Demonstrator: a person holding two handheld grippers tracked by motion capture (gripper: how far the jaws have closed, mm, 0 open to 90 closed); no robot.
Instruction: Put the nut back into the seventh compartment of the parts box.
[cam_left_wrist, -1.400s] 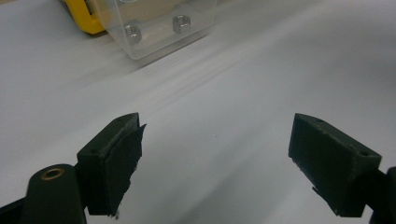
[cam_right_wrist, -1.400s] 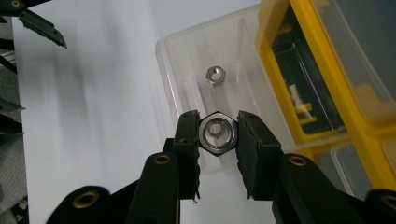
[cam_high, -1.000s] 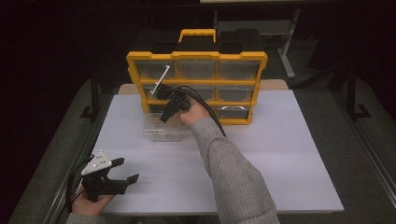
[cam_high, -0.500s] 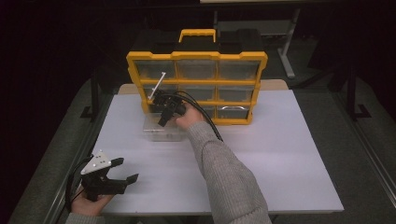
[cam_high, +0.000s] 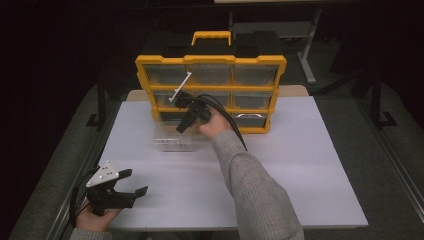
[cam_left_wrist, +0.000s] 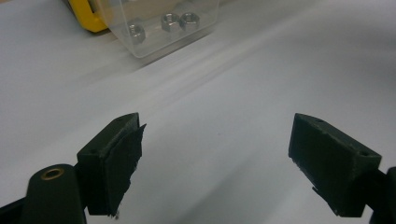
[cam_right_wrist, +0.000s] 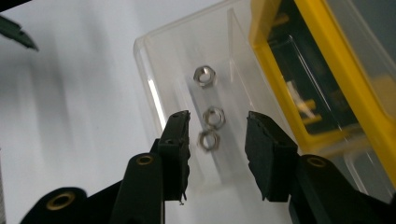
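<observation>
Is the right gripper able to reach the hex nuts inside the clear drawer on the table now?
Probably yes. The right gripper hangs open just above the hex nuts, and the clear drawer is open on top with nothing between them.

Three small silver hexagonal metal nuts (cam_right_wrist: 205, 75) lie inside one clear plastic pulled-out drawer (cam_right_wrist: 159, 70) on one white rectangular table (cam_high: 310, 165). One yellow-framed plastic organiser case (cam_high: 210, 60) with one yellow carry handle (cam_high: 211, 36) stands behind it, showing three rows of three translucent compartments, nine in all, one of them the slot left open. Two black two-jaw handheld grippers are present: the left gripper (cam_high: 131, 189) and the right gripper (cam_high: 184, 124). Two hands hold them, one apiece.
</observation>
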